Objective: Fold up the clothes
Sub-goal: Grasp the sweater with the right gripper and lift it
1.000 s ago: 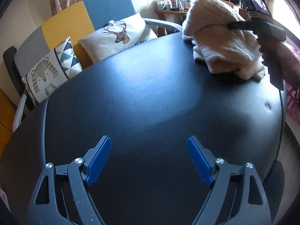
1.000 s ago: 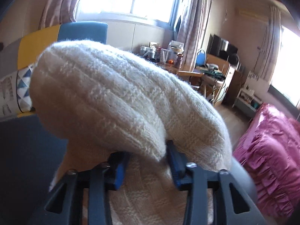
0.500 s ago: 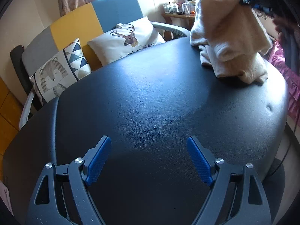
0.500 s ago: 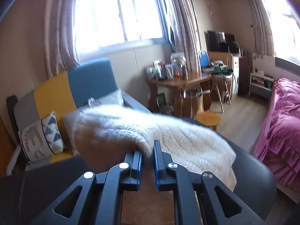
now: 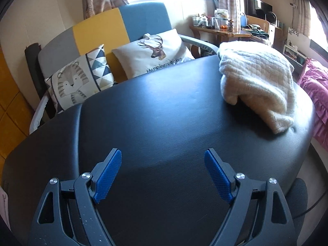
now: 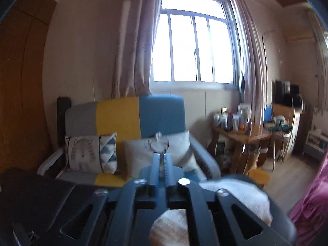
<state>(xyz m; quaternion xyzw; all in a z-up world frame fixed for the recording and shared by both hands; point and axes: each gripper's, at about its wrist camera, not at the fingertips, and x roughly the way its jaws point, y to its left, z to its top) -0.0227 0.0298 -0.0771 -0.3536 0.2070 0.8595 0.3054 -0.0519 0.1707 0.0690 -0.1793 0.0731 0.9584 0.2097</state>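
Note:
A cream knitted sweater [image 5: 256, 82] lies bunched in a folded heap at the far right of the black padded table [image 5: 164, 112]. My left gripper [image 5: 162, 176] hovers over the near part of the table, well short of the sweater, with its blue pads [image 5: 107, 176] wide open and nothing between them. In the right wrist view my right gripper [image 6: 162, 157] is lifted above the sweater [image 6: 242, 196] and points towards the sofa. Its jaws are opening from a narrow gap and hold nothing. The right gripper is outside the left wrist view.
Behind the table stands a grey, yellow and blue sofa [image 5: 123, 24] with two cushions [image 5: 155, 51]. A wooden side table [image 5: 221, 30] crowded with jars stands at the back right. A pink bedspread [image 5: 315, 94] lies right of the table.
The right gripper let go of the sweater, rose and tipped up towards the sofa, leaving the left wrist view. The sweater dropped into a heap on the table. The left gripper lifted back slightly.

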